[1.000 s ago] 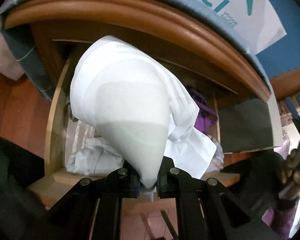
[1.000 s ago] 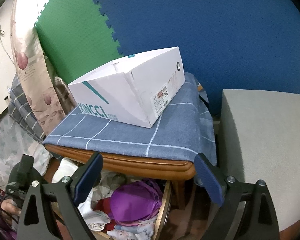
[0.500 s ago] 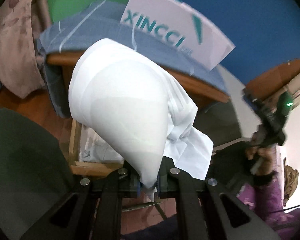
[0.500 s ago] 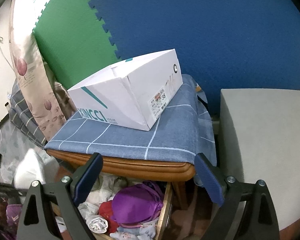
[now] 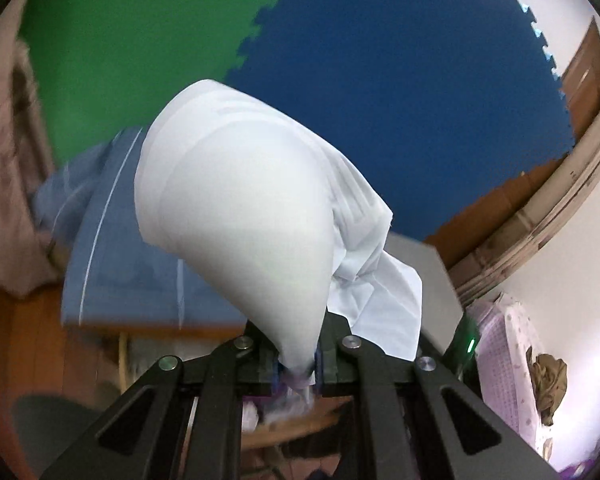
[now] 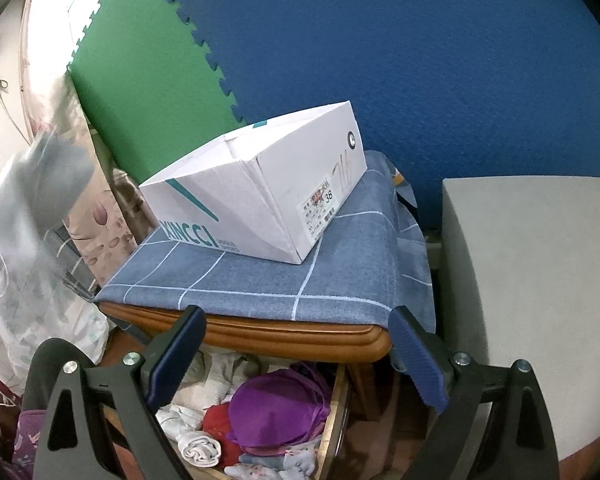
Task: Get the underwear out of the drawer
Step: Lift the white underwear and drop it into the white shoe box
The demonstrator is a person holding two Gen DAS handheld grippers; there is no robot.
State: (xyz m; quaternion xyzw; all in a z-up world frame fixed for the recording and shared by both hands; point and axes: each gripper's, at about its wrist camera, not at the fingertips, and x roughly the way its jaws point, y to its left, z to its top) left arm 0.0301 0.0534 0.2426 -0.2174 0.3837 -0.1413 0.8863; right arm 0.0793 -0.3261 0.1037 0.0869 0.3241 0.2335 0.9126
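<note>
My left gripper is shut on a piece of white underwear. The cloth bulges up in front of the lens and hides much of the left wrist view. It hangs high above the nightstand, with the blue-checked cloth below it. In the right wrist view the same white underwear is a blur at the left edge, level with the box. The open drawer lies under the wooden top, full of clothes, among them a purple piece. My right gripper stands open above the drawer with nothing between its fingers.
A white shoebox sits on the blue checked cloth over the nightstand. A grey padded seat stands to the right. Green and blue foam mats cover the wall behind. A patterned curtain hangs at the left.
My left gripper has risen with the white underwear from drawer level to well above the nightstand top. The right gripper has stayed in place, still open.
</note>
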